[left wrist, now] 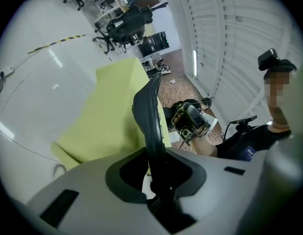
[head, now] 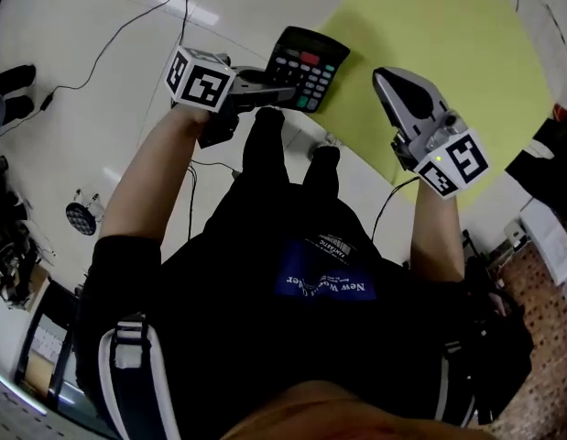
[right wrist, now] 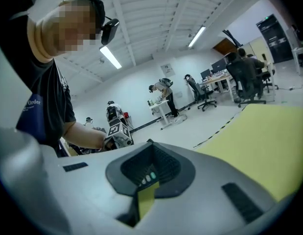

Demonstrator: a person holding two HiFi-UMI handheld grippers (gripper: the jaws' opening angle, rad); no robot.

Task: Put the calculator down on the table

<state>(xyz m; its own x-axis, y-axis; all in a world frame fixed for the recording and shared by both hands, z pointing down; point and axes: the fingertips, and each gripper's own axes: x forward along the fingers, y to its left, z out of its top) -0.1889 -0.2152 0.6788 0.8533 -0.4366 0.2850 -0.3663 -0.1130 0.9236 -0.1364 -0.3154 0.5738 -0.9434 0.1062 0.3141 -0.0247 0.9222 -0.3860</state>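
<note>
**A:** Calculator (head: 306, 65) is clamped edge-on in the left gripper (head: 279, 88), held in the air near the yellow-green table (head: 448, 35). Right gripper (head: 399, 92) is closed on nothing.

**B:** Released too early, it'd likely be dropped onto the floor (head: 81, 136), tbh.

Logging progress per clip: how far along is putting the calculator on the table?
Done: the left claw grips the calculator, held in the air. In hand: it hangs over the floor, just short of the yellow-green table. Left: setting it down and letting go. The right claw is shut and empty.
</note>
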